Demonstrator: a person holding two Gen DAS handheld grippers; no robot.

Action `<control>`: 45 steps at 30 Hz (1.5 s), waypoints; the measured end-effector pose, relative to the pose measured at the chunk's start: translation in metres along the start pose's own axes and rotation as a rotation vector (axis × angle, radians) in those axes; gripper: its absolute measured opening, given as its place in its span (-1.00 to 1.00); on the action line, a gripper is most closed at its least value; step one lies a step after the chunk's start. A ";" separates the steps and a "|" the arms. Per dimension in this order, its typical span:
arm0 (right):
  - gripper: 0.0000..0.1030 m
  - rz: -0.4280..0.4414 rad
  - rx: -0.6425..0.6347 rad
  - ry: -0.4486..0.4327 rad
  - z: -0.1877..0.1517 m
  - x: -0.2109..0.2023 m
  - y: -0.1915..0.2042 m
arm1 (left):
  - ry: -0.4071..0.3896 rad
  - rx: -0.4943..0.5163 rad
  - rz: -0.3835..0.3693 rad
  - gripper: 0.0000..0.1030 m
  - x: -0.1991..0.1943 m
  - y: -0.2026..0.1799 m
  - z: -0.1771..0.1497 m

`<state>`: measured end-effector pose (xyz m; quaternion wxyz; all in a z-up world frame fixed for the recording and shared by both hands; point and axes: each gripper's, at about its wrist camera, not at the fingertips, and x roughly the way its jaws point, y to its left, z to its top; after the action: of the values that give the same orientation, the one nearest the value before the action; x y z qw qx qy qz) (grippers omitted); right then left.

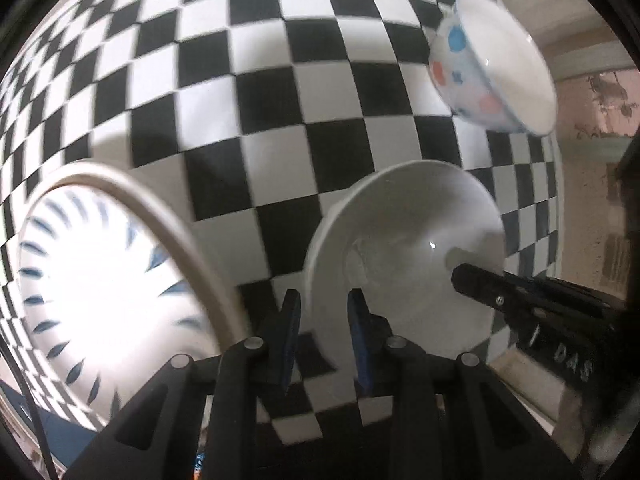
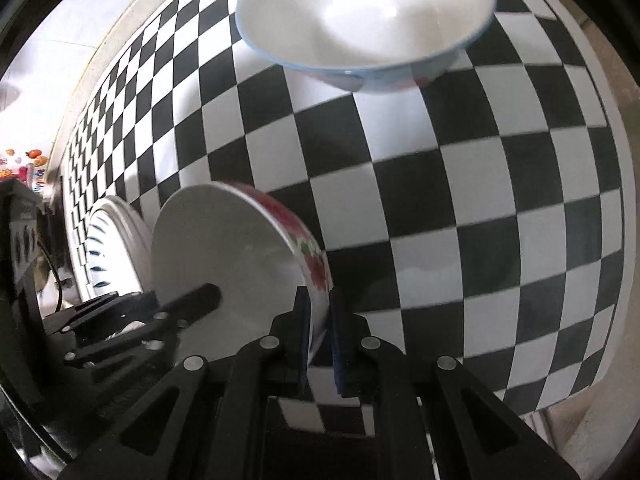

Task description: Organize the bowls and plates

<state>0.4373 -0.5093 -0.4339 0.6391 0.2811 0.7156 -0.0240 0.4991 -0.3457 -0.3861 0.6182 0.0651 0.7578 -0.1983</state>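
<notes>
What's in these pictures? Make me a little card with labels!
surface: black-and-white checkered cloth
held dish: flowered bowl, white inside, red flowers outside
right gripper: shut on the flowered bowl's rim
left gripper: fingers on either side of the same rim; grip unclear
nearby: blue-striped plate, dotted bowl

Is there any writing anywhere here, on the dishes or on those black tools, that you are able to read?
"DAS": pale letters on the black body of the right tool, seen sideways in the left camera; anything further along is blurred.
A marking on the grey body at the left edge of the right camera's view: too blurred to read.
The floral bowl, dotted bowl, striped plate and checkered cloth carry only patterns, no words.
</notes>
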 end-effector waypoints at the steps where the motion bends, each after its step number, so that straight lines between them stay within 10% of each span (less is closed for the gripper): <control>1: -0.79 0.011 0.005 -0.002 -0.002 -0.004 -0.003 | -0.004 -0.005 -0.005 -0.57 -0.008 0.002 -0.003; 9: -0.73 0.003 -0.010 -0.086 -0.004 -0.068 -0.005 | -0.254 0.063 0.114 -0.35 -0.096 -0.007 0.001; 13: 0.15 0.016 -0.020 -0.159 0.022 -0.102 -0.001 | -0.343 0.071 0.178 -0.32 -0.114 -0.009 0.042; 16: 0.19 0.025 -0.018 -0.221 0.054 -0.122 0.000 | -0.354 0.055 0.159 -0.32 -0.116 -0.006 0.083; 30: 0.19 -0.040 0.015 -0.233 0.232 -0.105 0.008 | -0.176 -0.045 0.011 -0.32 -0.058 0.003 0.260; 45: -0.18 -0.009 0.051 -0.154 0.281 -0.058 -0.007 | -0.073 -0.044 -0.016 -0.40 -0.005 0.003 0.283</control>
<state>0.6888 -0.6476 -0.4335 0.6846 0.2915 0.6647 -0.0668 0.7587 -0.4503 -0.4266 0.6451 0.0381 0.7394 -0.1887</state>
